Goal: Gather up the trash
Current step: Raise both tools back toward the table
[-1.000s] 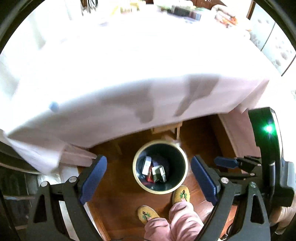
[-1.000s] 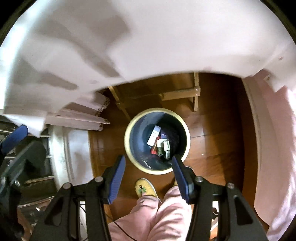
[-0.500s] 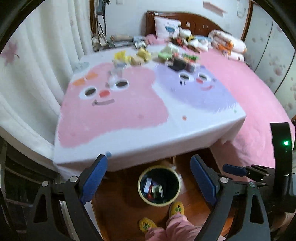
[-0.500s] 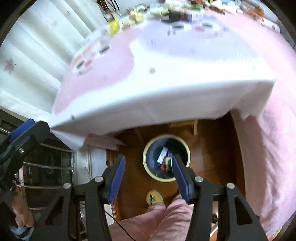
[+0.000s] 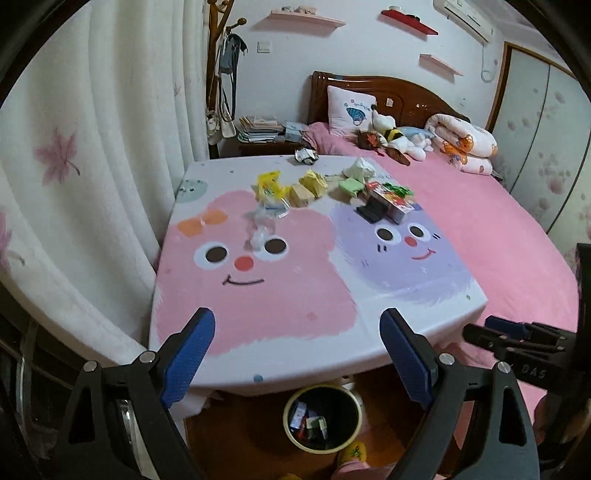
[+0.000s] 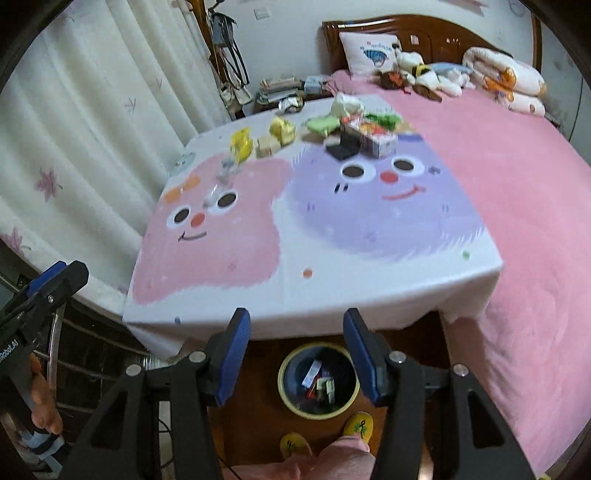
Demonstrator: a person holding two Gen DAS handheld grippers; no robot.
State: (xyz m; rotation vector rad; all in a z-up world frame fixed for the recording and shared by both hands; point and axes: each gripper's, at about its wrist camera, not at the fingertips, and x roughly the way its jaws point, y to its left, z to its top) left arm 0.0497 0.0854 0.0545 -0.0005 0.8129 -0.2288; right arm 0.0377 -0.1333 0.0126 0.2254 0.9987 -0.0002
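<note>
a bedroom, with the desk by the bed. both claws, left claw and right claw, gape empty above the bin. wrappers sit far across the desk; a hasty reach could knock them off.

A table under a cartoon-face cloth stands on dark wood floor. Left of it hang white curtains; right of it lies a pink bed with a wooden headboard. Beyond it, shelves line the white wall
</note>
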